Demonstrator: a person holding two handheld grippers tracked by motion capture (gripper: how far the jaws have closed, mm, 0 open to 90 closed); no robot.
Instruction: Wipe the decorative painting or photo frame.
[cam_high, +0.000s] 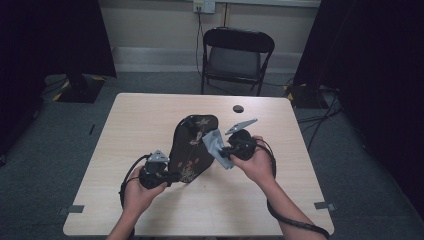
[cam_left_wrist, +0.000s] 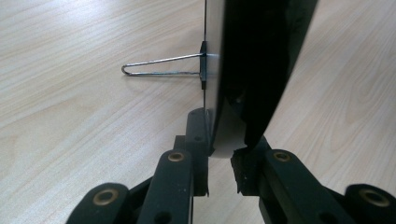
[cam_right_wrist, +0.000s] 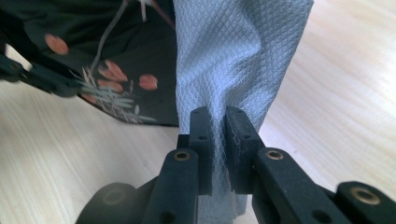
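Item: black floral tray (cam_high: 192, 147), propped on edge mid-desk (cam_high: 150, 115), its lower rim clamped in my left gripper (cam_high: 172, 176) jaws. Right gripper (cam_high: 223, 150) jaws pinch a grey cloth (cam_high: 216, 146) against the tray face.

Risk, I judge: wiping pressure twists the tray loose; thin edge grip.

Surroundings: wire clip (cam_left_wrist: 161, 65) on tray's back; folding chair (cam_high: 236, 57) beyond. Nothing obstructs.

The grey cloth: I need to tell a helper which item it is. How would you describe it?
On the light wooden table, look right of centre, beside the dark flower-patterned panel. The grey cloth hangs pinched in the right gripper; it is the one pale, quilted-looking soft thing.
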